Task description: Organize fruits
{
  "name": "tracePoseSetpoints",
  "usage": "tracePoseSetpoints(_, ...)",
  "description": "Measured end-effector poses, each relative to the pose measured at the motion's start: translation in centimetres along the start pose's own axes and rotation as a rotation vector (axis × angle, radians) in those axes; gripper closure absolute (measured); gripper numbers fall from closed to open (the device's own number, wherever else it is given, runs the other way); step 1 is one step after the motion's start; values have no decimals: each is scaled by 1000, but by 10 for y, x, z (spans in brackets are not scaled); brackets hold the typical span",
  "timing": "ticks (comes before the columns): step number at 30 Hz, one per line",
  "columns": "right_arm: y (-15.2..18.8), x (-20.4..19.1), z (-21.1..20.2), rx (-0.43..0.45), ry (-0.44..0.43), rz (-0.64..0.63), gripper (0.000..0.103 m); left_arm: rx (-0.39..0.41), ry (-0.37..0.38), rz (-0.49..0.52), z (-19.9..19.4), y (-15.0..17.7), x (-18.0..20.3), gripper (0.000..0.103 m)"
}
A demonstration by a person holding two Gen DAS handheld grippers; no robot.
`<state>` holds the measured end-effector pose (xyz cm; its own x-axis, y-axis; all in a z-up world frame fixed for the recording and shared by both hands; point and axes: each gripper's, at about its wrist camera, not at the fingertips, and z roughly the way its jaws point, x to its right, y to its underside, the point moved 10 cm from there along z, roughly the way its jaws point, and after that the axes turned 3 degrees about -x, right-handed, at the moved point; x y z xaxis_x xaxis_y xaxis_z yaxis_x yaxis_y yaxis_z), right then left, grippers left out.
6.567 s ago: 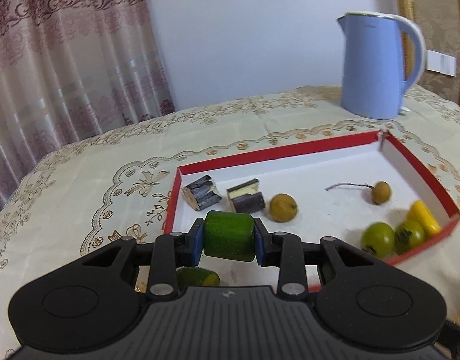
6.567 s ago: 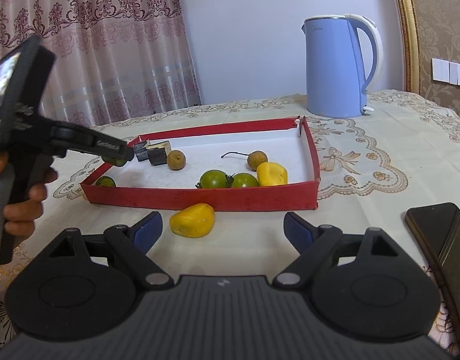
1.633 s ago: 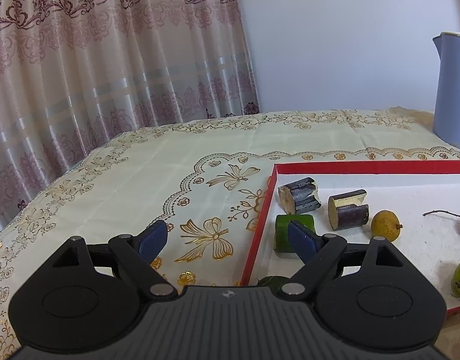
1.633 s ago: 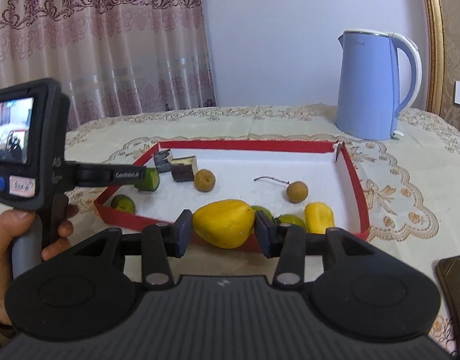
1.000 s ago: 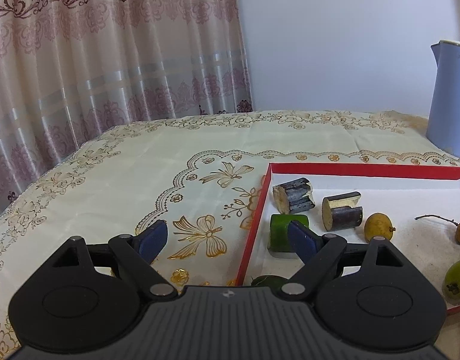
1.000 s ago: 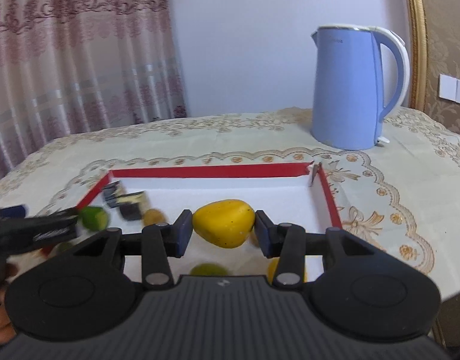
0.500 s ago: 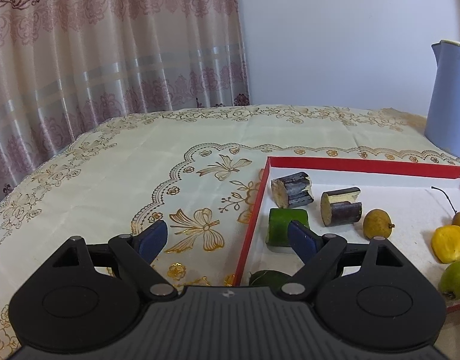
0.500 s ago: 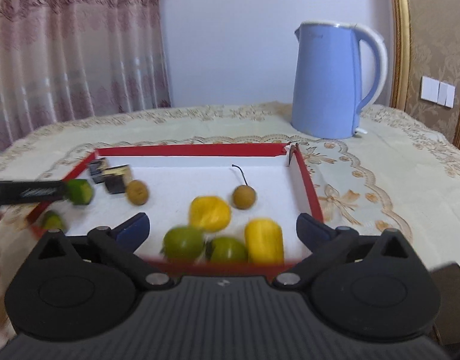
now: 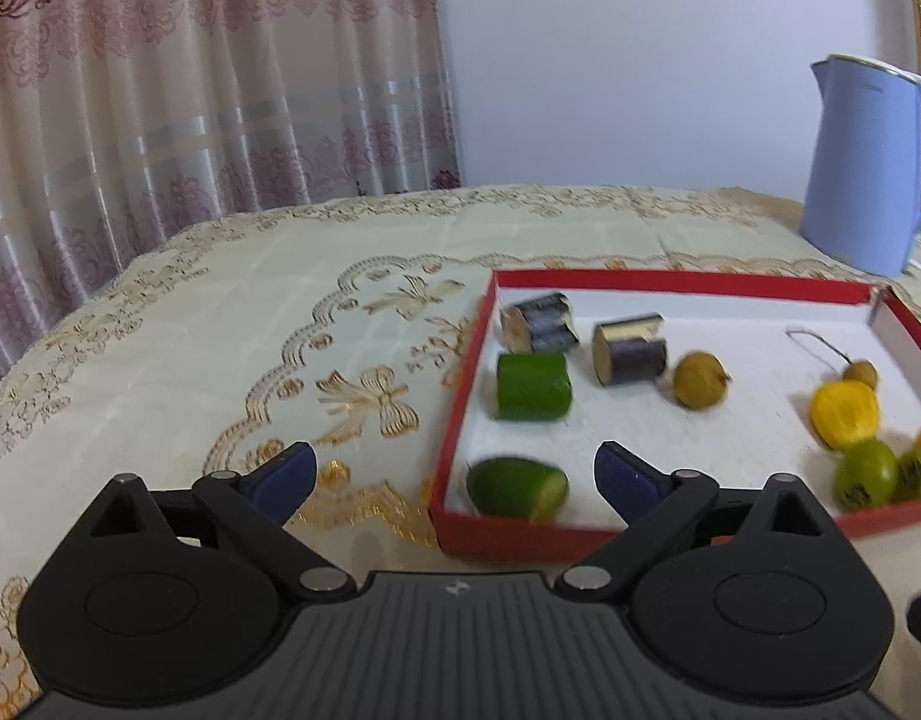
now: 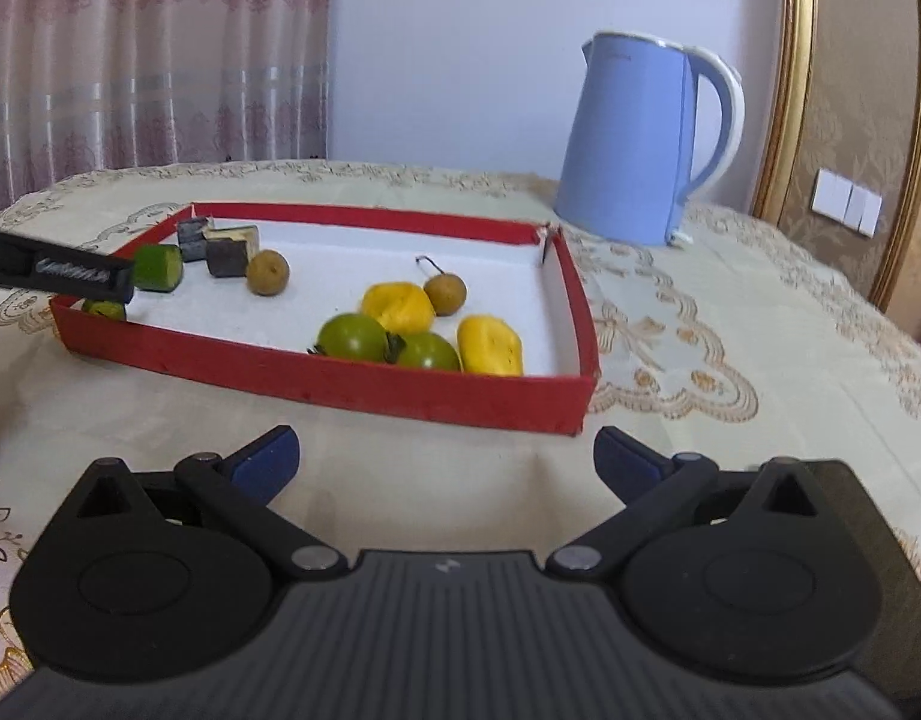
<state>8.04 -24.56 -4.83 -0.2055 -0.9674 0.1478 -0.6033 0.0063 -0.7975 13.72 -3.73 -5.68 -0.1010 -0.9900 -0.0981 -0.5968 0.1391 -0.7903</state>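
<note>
- Right gripper (image 10: pixel 445 456): I am holding it wide apart and empty above the table (image 10: pixel 730 360), just short of the near wall of the red tray (image 10: pixel 340 384); its jaws have just been opening, with nothing between them.
- Left gripper (image 9: pixel 454 471): I am keeping it spread wide, gripping nothing; its jaws have just been opening further. Seen from its own camera, the tray's near left corner and a green cut fruit piece (image 9: pixel 517 486) are lying in the gap between the pads, untouched.
- Tray contents, left side: a green cylinder piece (image 9: pixel 532 387) is sitting beyond the cut piece, with two dark sugarcane sections (image 9: pixel 541 330) behind it and a brown longan (image 9: pixel 700 387) to their right.
- Tray contents, right side: a yellow fruit (image 10: pixel 397 306) is resting beside a stemmed longan (image 10: pixel 445 294); two green tomatoes (image 10: pixel 352 336) and a second yellow fruit (image 10: pixel 490 345) are lying against the near wall.
- Background: a blue kettle (image 10: pixel 634 144) is standing on the table beyond the tray's far right corner.
</note>
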Motion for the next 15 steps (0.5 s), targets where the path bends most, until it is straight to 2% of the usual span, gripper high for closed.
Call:
tracePoseSetpoints(3, 2, 3, 4, -18, 7, 8, 0, -12, 20, -5, -4, 5, 3, 3)
tracePoseSetpoints(15, 10, 10, 18, -84, 24, 28, 0, -3, -10, -8, -21, 8, 5, 3)
